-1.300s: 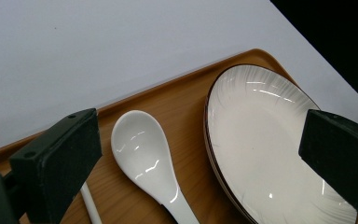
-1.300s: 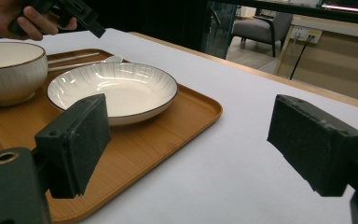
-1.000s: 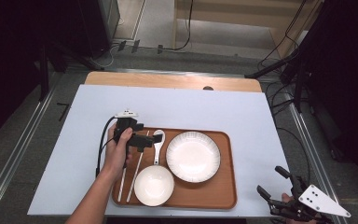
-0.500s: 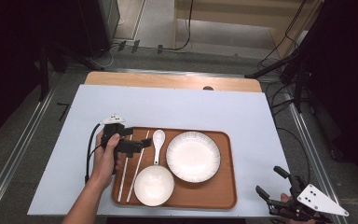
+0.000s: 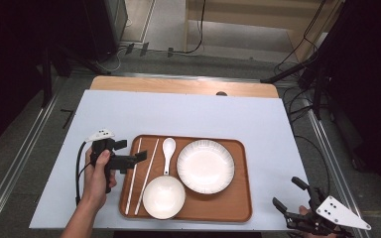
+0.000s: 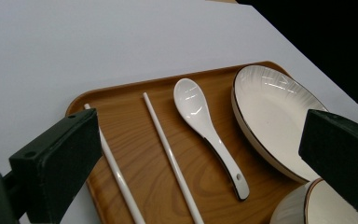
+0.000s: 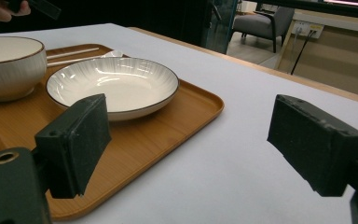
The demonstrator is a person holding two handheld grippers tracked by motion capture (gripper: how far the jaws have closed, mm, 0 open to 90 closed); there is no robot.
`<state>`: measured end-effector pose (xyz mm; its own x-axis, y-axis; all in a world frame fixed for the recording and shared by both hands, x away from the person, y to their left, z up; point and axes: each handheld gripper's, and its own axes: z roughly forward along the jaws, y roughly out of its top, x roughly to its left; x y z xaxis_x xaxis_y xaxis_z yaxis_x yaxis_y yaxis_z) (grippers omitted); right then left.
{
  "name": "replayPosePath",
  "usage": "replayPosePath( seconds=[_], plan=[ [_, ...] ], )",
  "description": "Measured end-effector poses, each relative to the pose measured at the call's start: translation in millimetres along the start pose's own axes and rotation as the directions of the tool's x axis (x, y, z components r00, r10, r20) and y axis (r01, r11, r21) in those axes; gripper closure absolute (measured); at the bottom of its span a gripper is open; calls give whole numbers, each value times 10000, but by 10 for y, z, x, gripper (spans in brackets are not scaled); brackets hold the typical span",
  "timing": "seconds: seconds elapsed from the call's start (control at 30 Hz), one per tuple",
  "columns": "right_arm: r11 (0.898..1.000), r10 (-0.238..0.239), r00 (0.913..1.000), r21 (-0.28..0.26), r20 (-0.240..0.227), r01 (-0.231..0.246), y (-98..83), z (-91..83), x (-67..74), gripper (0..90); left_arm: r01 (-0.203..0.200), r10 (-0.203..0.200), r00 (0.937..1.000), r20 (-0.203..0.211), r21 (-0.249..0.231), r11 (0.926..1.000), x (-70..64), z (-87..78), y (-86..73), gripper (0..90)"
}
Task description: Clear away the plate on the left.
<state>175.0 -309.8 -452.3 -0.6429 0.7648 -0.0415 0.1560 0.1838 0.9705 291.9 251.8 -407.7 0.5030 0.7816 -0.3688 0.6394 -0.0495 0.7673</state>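
Tray (image 5: 238, 210) holding plate (image 5: 205, 166), bowl (image 5: 164, 197), spoon (image 5: 168, 151), chopsticks (image 5: 147, 174), both grippers' fingers wide apart, empty.

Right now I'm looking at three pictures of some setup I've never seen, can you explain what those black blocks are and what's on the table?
No robot here: a person holds a two-jaw tool in each hand. The overhead picture shows the left hand-held gripper beside the wooden tray and the right hand-held gripper at the table's near right corner. The other two pictures come from cameras riding on each tool; the black blocks are its own jaws, spread open with nothing between them. On the tray lie two white chopsticks, a white spoon, a white bowl and a white plate. Nothing is held.
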Motion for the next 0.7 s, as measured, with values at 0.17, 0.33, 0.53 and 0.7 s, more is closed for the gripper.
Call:
replayPosePath(
  seconds=[0.17, 0.33, 0.53, 0.7],
  plan=[
    [10000, 7, 10000, 53, 13, -7, -4, 2, -1, 131, 168, -170, 9997, -160, -121, 9998, 49, -75, -103, 0],
    [10000, 40, 10000, 33, 64, -41, -14, -16, -15, 131, 256, -268, 9989, -383, -314, 9992, 68, -179, -207, 0],
    [10000, 15, 10000, 8, 67, -15, -8, -21, -28, 131, 255, -285, 9977, -616, -485, 9985, 70, -307, -325, 0],
    [10000, 53, 9999, 10, 104, -53, -16, -32, -34, 131, 203, -255, 9967, -771, -677, 9975, 70, -417, -419, 0]
  ],
)
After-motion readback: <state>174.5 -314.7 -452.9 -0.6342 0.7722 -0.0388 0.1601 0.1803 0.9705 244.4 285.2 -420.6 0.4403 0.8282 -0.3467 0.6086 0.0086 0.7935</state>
